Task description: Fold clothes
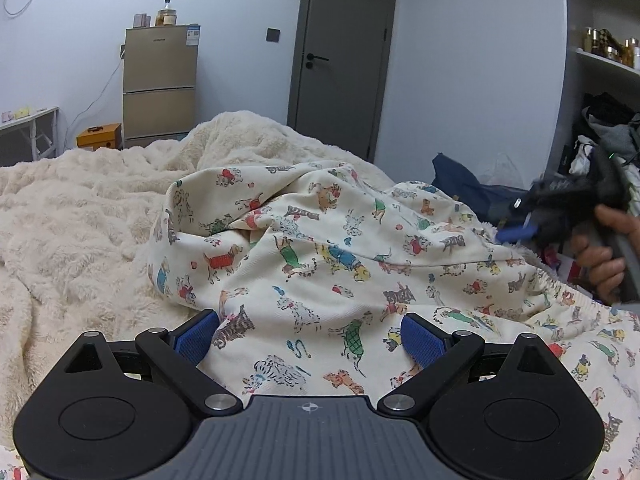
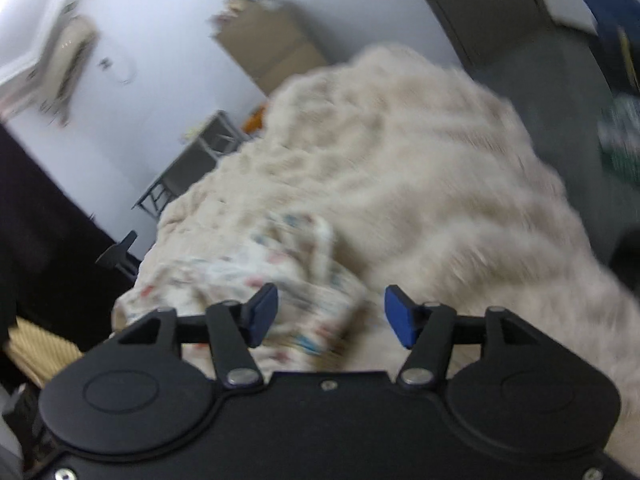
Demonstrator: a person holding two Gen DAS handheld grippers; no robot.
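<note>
Cream fluffy blanket (image 1: 80, 216) carries the crumpled dog-print garment (image 1: 320, 264), heaped with an elastic edge. Left gripper (image 1: 310, 338) gapes wide over it; right gripper (image 2: 331, 312) gapes empty.

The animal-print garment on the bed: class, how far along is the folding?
Done: nothing; the animal-print garment lies crumpled on the fluffy blanket. In hand: the left gripper is open, with cloth between its pads; the right gripper is open and empty. Left: all folds.
</note>
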